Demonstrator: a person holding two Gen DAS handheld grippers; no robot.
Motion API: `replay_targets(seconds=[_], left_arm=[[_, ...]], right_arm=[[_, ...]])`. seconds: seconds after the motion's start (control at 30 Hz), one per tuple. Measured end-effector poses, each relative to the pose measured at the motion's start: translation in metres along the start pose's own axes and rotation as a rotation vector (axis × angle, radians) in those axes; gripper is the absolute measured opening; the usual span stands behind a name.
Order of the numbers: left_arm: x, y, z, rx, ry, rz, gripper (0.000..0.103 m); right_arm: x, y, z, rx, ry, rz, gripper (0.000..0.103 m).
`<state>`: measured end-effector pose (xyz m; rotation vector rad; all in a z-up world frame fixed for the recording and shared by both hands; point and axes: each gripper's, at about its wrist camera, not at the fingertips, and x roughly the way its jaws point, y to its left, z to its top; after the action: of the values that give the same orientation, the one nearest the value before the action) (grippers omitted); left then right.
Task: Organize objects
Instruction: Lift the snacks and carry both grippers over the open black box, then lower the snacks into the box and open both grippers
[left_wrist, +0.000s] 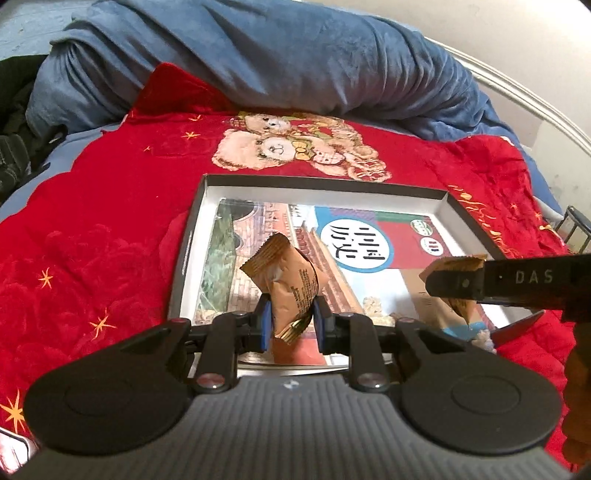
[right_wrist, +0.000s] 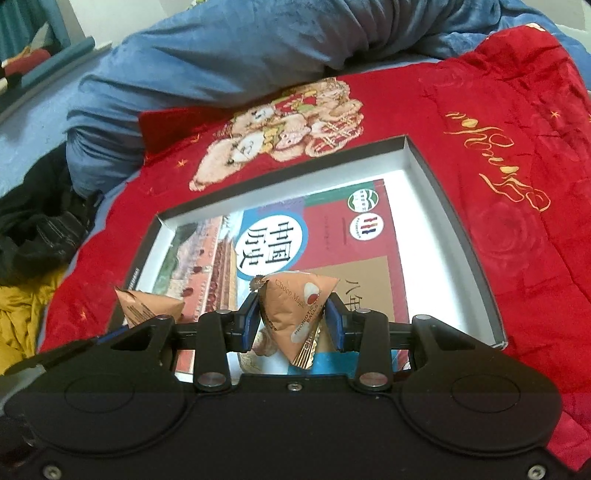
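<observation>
Both hands loaded: left hand-held gripper (left_wrist: 292, 320) pinched a brown snack packet (left_wrist: 286, 280), right hand-held gripper (right_wrist: 291, 320) clamped another packet (right_wrist: 295, 310), above the box (right_wrist: 458, 221) mid-frame.

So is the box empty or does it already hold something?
Not empty: a book lies flat inside the box. No snack packets in it yet.

Plush velvety red blanket (left_wrist: 110, 229), glossy printed book (right_wrist: 332, 236), crinkly matt brown snack packets (left_wrist: 284, 280).

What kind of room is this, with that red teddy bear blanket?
Most likely a bedroom, with the work done on a bed: the red teddy bear blanket is spread flat, a rumpled blue duvet is heaped behind it, and a pale curved bed rail runs along the edge.
</observation>
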<state>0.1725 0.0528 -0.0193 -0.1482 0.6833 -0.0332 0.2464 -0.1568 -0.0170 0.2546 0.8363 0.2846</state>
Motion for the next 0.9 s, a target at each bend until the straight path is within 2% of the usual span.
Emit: replay_targets(seconds=[0.53, 0.9], left_arm=[[0.007, -0.001, -0.003, -0.006, 0.023, 0.01, 0.027], [0.001, -0.004, -0.006, 0.026, -0.003, 0.02, 0.052]], right_arm=[[0.015, 0.007, -0.007, -0.052, 0.054, -0.027, 0.037], [0.013, 0.013, -0.014, -0.1, 0.031, -0.029, 0.042]])
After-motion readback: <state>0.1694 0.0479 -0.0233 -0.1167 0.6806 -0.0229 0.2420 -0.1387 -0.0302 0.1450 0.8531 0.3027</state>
